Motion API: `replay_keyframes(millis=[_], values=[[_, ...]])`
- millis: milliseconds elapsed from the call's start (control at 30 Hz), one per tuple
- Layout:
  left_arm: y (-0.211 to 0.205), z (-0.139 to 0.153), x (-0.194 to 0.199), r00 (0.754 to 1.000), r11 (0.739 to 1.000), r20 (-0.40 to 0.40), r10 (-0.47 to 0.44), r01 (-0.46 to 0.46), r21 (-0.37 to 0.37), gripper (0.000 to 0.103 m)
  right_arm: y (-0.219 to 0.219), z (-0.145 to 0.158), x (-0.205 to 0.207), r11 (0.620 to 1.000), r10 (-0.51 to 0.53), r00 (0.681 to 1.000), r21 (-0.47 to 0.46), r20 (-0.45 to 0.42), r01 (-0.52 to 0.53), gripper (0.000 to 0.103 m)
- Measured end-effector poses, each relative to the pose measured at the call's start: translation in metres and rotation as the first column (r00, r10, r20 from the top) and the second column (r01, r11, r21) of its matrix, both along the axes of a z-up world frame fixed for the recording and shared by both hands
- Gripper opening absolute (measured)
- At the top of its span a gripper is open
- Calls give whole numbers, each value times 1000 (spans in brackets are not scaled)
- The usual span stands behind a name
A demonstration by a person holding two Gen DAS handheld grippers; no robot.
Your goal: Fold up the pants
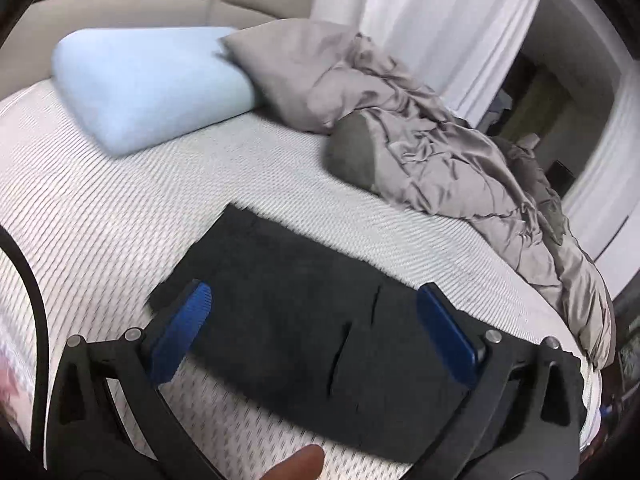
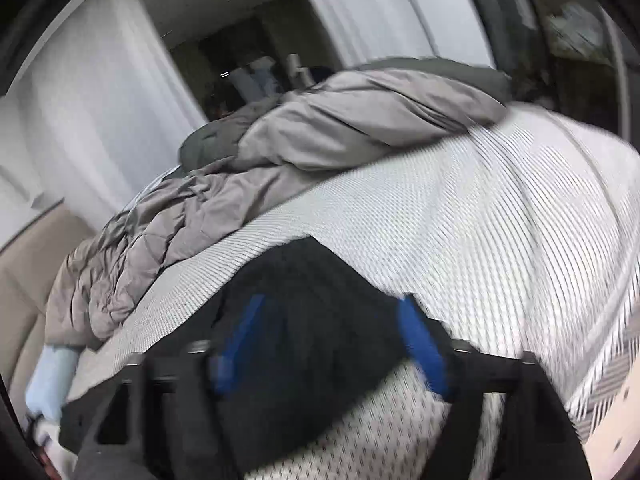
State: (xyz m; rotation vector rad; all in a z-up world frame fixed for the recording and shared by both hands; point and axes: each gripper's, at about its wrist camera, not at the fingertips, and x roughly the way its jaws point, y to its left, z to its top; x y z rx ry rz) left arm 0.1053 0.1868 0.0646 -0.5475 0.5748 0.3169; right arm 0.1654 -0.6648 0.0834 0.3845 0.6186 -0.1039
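Dark folded pants (image 1: pixel 304 320) lie flat on the white ribbed mattress (image 1: pixel 120 208). In the left wrist view my left gripper (image 1: pixel 314 300) hovers above them, its blue-padded fingers (image 1: pixel 184 324) spread wide with nothing between them. The right wrist view is blurred. It shows the same dark pants (image 2: pixel 320 300) below my right gripper (image 2: pixel 332 312), whose blue fingers (image 2: pixel 420 344) also stand wide apart and grip no cloth. A fingertip of the person (image 1: pixel 296 466) shows at the bottom edge of the left wrist view.
A light blue pillow (image 1: pixel 152 84) and a grey pillow (image 1: pixel 288 68) lie at the head of the bed. A crumpled grey duvet (image 1: pixel 460 160) runs along the far side, seen again as the duvet (image 2: pixel 280 152) in the right view. White curtains (image 1: pixel 440 20) hang behind.
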Motion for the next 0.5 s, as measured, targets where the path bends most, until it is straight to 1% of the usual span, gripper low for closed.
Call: replay_keyframes(millis=[67,100,167,233,300,333,400,467,500], values=[[5,4,24,1000,1000,-30,-8,8,14,102,4,3,27,998,34,999,-49,-39,-36,94],[9,4,37,999,1000,-40,-25,26,8,102,6,2,46,996,57,996,-69,-67,-62,96],[13,4,65,997,999,-71,-43,42,-12,102,7,-8,84,989,110,984,-78,-143,-122,96],[21,-4,90,991,997,-116,-72,69,-37,102,8,-20,120,987,119,971,-86,-206,-139,96],[23,-14,108,986,997,-143,-82,80,-16,102,12,-32,143,979,145,956,-101,-257,-176,96],[23,-19,114,984,996,-155,-88,89,0,102,15,-36,148,974,164,949,-108,-268,-199,96],[22,-31,124,972,992,-206,-109,119,33,102,22,-44,159,963,205,938,-113,-280,-244,96],[22,-41,129,962,990,-246,-120,135,48,102,29,-53,173,955,201,923,-146,-329,-260,96],[23,-44,130,960,990,-251,-120,135,46,102,32,-59,182,951,194,916,-163,-353,-264,96]])
